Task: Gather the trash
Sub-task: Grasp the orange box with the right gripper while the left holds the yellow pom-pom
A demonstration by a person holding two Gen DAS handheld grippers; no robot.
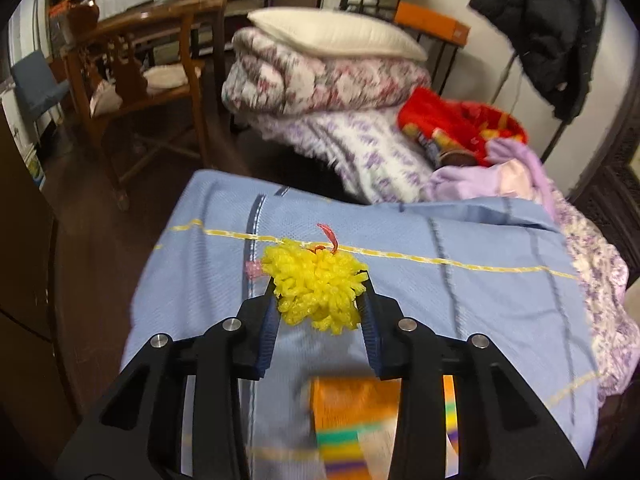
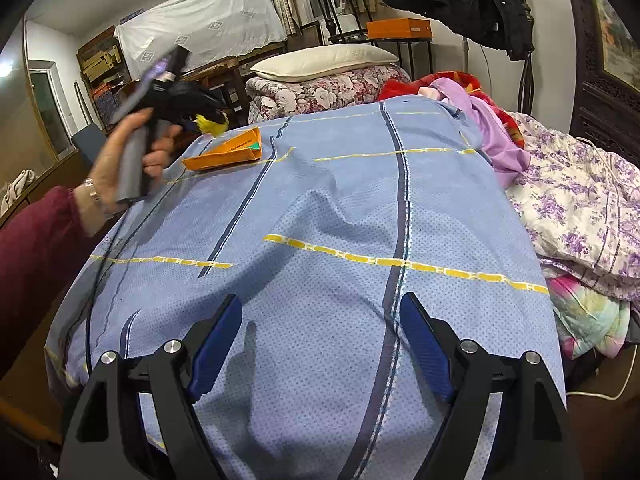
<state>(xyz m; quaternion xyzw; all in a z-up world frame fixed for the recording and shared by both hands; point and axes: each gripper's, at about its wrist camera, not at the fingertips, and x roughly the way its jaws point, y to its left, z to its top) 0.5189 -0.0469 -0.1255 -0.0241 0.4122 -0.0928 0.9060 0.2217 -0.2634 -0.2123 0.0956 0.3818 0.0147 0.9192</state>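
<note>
A yellow foam net (image 1: 318, 290) is pinched between the pads of the left gripper (image 1: 320, 280) over the blue bedsheet (image 1: 460, 300) — an orange carton (image 2: 226, 151) lies just beside it. The right gripper (image 2: 320, 312) is held spread wide above bare sheet — nothing is between its fingers.

My left gripper (image 1: 318, 292): matt black plastic arms, shiny metal pins, ribbed blue pads. Between pads: yellow foam net (image 1: 316, 290), spongy, looped, slightly glossy. Under it: blue bedsheet (image 1: 460, 292), woven cloth, dotted texture, matt. Behind my left fingers: orange carton (image 2: 226, 152), smooth paper card. Ahead: white pillow (image 1: 336, 34), soft cloth; wooden chair (image 1: 152, 80), polished brown. My right gripper (image 2: 320, 344): same black plastic, blue pads.
</note>
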